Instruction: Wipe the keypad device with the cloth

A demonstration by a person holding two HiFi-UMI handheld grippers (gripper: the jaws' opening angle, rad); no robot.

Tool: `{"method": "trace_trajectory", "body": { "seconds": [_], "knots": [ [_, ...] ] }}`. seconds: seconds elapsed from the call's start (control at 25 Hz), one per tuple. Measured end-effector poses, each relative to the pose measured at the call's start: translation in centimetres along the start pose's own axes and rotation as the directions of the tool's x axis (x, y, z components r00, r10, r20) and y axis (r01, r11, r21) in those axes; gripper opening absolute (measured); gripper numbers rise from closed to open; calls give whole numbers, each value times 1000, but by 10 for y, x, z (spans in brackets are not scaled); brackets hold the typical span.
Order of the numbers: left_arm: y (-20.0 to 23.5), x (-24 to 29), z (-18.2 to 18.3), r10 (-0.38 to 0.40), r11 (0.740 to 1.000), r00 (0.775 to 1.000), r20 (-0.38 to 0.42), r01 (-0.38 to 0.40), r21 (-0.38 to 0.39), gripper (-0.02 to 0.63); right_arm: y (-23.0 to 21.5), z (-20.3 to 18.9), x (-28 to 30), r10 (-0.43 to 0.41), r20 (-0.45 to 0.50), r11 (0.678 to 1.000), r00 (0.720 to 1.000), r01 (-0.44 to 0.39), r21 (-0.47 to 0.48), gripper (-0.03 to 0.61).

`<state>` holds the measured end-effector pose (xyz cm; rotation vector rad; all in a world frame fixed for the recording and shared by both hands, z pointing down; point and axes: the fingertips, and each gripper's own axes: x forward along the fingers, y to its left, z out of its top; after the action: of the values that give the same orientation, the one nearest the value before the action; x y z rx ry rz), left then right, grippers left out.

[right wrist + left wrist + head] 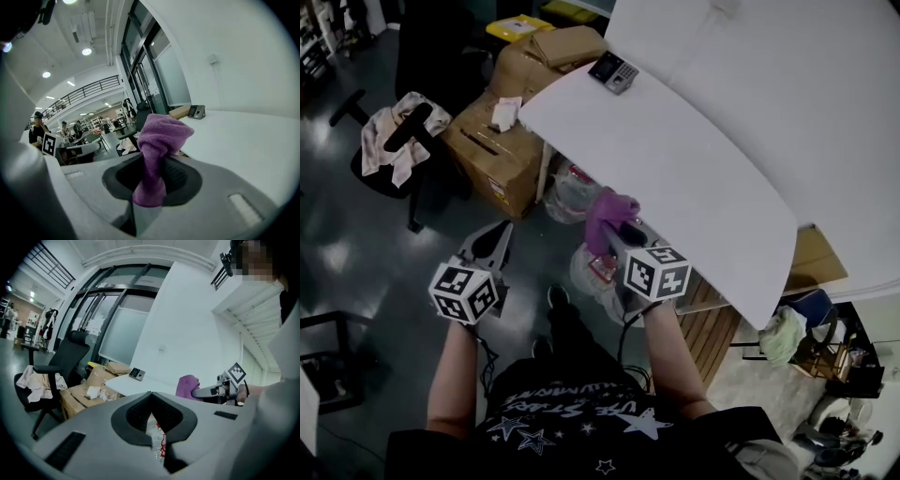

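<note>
The keypad device (613,71), a small dark box with grey buttons, is not being wiped right now. Closest to the person, the left gripper (151,398) has its jaws pressed together with nothing in them. It hangs low, off to the side of the table. Next to it, the right gripper (157,176) squeezes a fluffy purple cloth (158,136), which sticks up out of the jaws in a bunch. This gripper is just beside the edge of the big white table (675,169). The device lies at the far corner, well apart from the cloth. I think this is the carrying step. Next, the cloth must go across the table and down onto the buttons.
</note>
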<state>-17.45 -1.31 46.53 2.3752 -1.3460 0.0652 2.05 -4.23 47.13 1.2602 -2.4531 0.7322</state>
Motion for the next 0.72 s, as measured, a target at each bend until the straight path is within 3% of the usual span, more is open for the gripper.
{"method": "trace_trajectory", "body": {
  "seconds": [0.32,0.72],
  "knots": [
    [38,71,13,31,999,999,-38,-31,-12,6,-53,29,64,16,-25,999,1000,-15,38,98],
    [59,139,37,48,999,998,-52,-48,1,6,-108,67,102,19,-12,997,1000,-18,70,98]
  ]
}}
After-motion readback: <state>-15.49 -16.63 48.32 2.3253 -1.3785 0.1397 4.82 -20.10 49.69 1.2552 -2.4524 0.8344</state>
